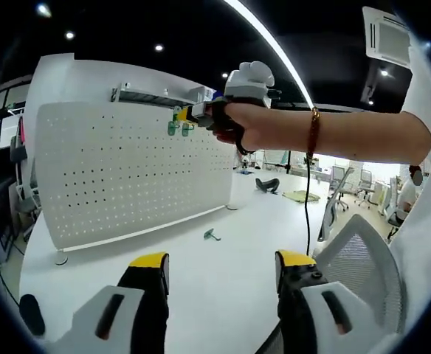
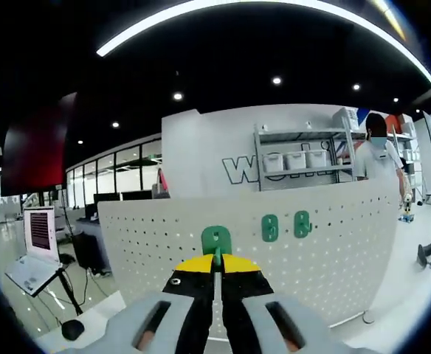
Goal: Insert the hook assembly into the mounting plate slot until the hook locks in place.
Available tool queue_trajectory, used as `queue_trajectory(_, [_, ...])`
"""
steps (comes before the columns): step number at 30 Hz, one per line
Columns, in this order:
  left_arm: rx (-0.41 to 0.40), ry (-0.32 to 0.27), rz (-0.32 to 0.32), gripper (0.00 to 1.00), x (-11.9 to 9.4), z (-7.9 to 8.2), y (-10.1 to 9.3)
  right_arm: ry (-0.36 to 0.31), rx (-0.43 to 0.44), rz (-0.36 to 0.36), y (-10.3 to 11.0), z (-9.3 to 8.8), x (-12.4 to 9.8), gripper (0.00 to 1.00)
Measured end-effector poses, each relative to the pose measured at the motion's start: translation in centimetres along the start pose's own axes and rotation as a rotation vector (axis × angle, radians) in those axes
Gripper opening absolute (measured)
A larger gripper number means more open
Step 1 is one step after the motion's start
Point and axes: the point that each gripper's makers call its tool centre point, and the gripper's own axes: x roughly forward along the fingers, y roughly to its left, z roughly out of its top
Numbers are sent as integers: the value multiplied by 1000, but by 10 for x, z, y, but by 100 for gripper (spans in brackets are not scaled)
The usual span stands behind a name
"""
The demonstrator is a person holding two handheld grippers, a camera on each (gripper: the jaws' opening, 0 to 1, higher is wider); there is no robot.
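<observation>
Right tool: in the right gripper view the right tool rises from the bottom centre, its yellow-tipped jaws pressed together on the green hook, which stands upright just above the tips, against the pegboard.
Right tool, other view: in the left gripper view it sits at upper centre, held in a person's hand, its tip at the top edge of the board.
Left tool: the left tool is at the bottom of the left gripper view, jaws wide apart, nothing between them, hanging over the white counter.
Mounting plate: a white pegboard stands upright on the counter, in the left half of that view.
Mounted hooks: two green hooks hang side by side on the board, right of the held one, near the top edge.
Loose hook: a small green hook lies on the counter at lower centre, in front of the board.
Chair: a white mesh chair back is at lower right.
</observation>
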Motion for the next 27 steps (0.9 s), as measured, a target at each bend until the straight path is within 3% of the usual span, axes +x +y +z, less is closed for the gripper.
queue_trajectory(27, [-2, 15, -5, 59, -3, 3, 6, 0, 34, -71, -10, 7, 42, 1])
